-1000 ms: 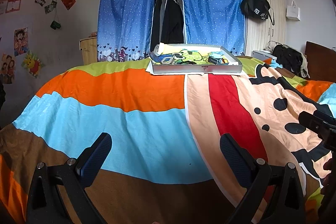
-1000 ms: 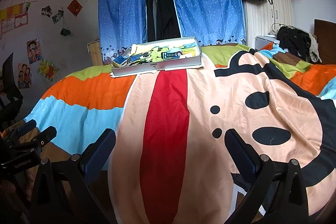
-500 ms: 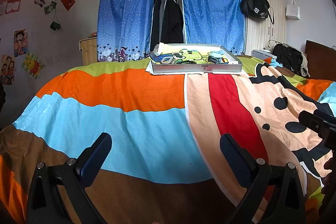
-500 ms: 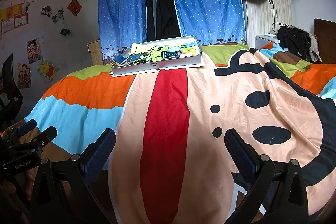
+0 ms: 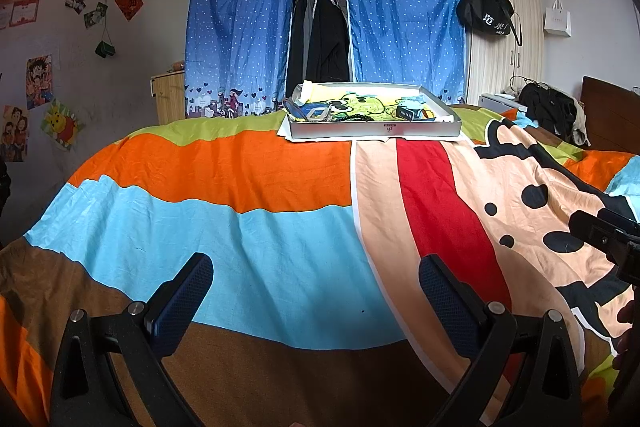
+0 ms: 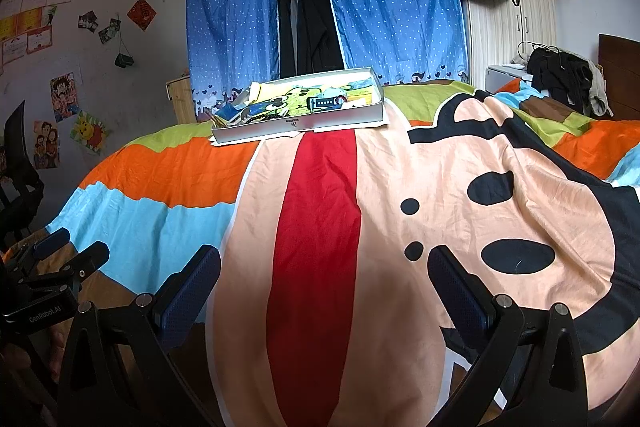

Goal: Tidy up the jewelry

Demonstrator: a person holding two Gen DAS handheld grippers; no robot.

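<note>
A shallow grey box [image 5: 376, 131] stands far across the bed; it also shows in the right wrist view [image 6: 300, 126]. It holds a yellow cartoon cloth, a dark bead string [image 5: 356, 118], a black rectangular item [image 5: 406, 113] and blue pieces. My left gripper [image 5: 316, 285] is open and empty, low over the near edge of the bedspread, far from the box. My right gripper [image 6: 324, 277] is open and empty, also near the front edge. Each gripper shows at the edge of the other's view.
A colourful cartoon bedspread [image 5: 280, 187] covers the bed. Blue dotted curtains [image 5: 240, 27] with dark clothes stand behind. A wardrobe with a black bag [image 5: 486, 11] is at back right; dark clothing [image 5: 548, 107] lies at the right.
</note>
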